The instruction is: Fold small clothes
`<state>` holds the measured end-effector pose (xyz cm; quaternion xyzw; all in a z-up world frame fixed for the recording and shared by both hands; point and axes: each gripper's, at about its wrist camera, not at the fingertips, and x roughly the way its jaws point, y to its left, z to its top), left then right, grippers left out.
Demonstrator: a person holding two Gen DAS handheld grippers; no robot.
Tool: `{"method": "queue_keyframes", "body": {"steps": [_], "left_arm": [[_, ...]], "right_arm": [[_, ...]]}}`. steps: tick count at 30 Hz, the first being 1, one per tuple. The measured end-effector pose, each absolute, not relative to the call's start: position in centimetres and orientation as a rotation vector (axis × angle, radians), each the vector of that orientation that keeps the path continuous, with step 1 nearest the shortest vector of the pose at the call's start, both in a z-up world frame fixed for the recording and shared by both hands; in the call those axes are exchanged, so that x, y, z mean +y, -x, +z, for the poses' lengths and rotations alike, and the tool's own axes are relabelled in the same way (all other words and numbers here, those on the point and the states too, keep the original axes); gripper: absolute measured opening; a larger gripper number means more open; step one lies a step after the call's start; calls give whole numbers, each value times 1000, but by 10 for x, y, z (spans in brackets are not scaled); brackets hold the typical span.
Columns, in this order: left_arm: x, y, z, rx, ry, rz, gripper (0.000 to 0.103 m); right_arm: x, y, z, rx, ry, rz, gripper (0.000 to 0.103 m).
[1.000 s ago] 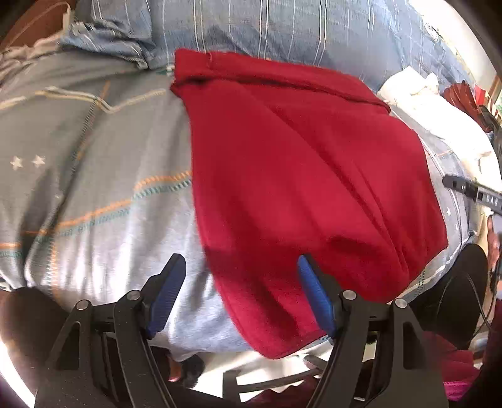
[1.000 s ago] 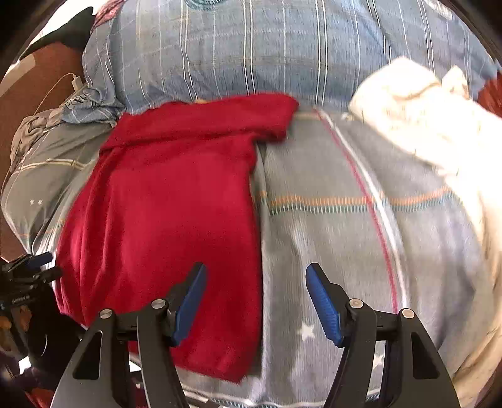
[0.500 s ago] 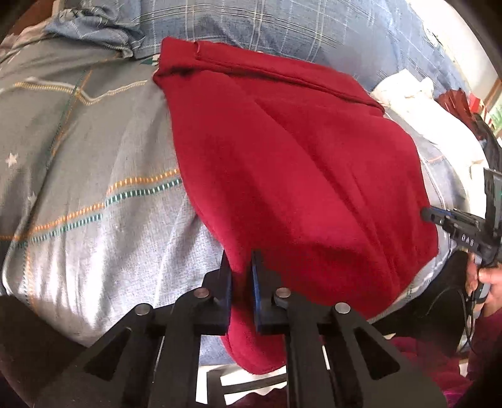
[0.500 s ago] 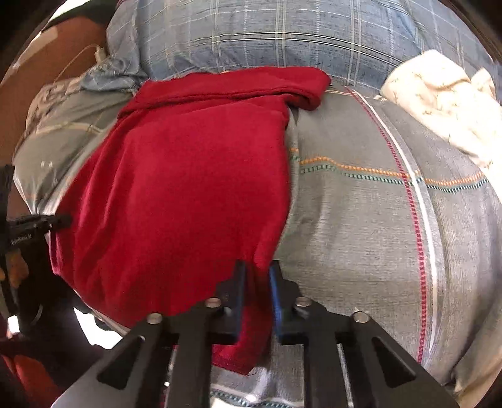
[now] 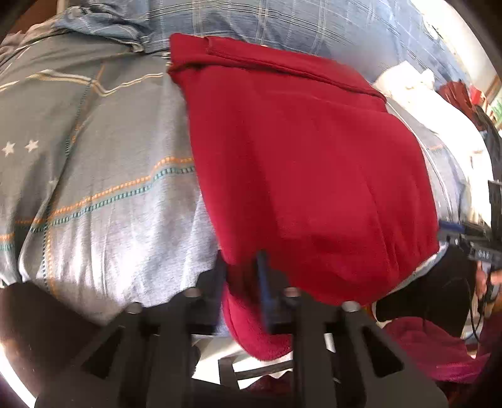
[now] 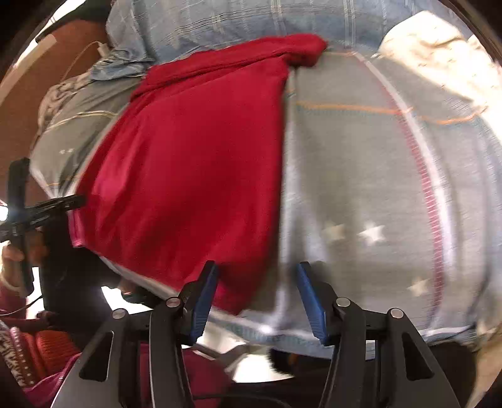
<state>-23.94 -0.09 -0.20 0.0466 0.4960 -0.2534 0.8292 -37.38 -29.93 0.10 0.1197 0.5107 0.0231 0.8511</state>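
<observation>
A red garment (image 5: pixel 301 163) lies flat on the grey patterned bedcover (image 5: pixel 94 157), its near hem hanging over the bed's front edge. My left gripper (image 5: pixel 243 276) has its jaws partly apart with the garment's near left corner still between them. In the right wrist view the same red garment (image 6: pixel 194 157) covers the left half of the bed. My right gripper (image 6: pixel 255 282) is open at the garment's near right corner, and the cloth lies between its blue pads (image 6: pixel 204 295) without being pinched.
A blue plaid pillow (image 5: pixel 282 22) lies behind the garment. A cream cloth (image 6: pixel 439 53) lies at the far right of the bed. The bedcover (image 6: pixel 392 188) with stars spreads to the right. A dark red cloth (image 5: pixel 439 348) lies below the bed's edge.
One second ago both grippers were open; half a second ago both were shut on the garment's near corners. Now the right has opened and let go, and the left's jaws have parted.
</observation>
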Motion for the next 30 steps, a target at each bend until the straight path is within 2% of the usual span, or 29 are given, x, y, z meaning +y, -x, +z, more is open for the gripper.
{"method": "queue_keyframes", "body": {"steps": [1,3,6,9,10,11,12,13,14,15,19,25,30], "left_arm": [[2,241,-3,1053,-87,-531,49],[5,242,-5,1046,-68,-518,59],[2,243,-15,1069,-62,-511,59],[-7,250,-18,1043,-96,-506,64],[-10,252,-18,1040,-116,-509,64],[-11,254,-18,1039,-129,-518,63],[-12,256,-18,1042,-124,-532,50],[-11,256,-18,1049,-117,-541,26],[-10,255,-17,1055,-116,-548,17],[-9,254,-16,1069,-105,-563,12],[-2,248,-3,1088,-47,-614,10],[7,228,55,943,-18,-671,10],[0,176,85,855,14,-684,10]], "right_arm": [[-297,373,0,1074,-253,60,54],[-292,371,-4,1064,-242,67,54],[-288,371,-4,1033,-243,83,53],[-285,367,-4,998,-264,110,50],[-285,368,-3,982,-286,133,42],[-284,368,-4,975,-298,153,34],[-282,367,-6,977,-294,161,14],[-278,366,-8,985,-272,154,12],[-277,366,-8,982,-265,152,11],[-277,367,-5,969,-274,161,11],[-281,367,25,892,-303,214,11],[-295,338,80,723,-363,249,11],[-306,282,108,627,-358,203,11]]}}
